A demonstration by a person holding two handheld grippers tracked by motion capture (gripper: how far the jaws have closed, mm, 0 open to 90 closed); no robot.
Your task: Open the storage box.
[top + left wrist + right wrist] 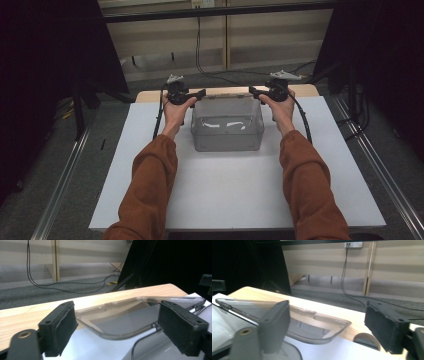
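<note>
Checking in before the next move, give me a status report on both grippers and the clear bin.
Left gripper open, right gripper open, each at a far corner. Clear bin on white table, lid between the jaws, unclamped. Nothing in the way.

Dim overall in the high view, with deep black at both upper corners and along the sides. Brightest on the white sheet covering the desk (225,195), lit softly from above; faint shadows only. Pale glare streaks inside the clear plastic box (227,126). Soft, slightly blurred near black padded jaws in both gripper views; grainy backgrounds.
</note>
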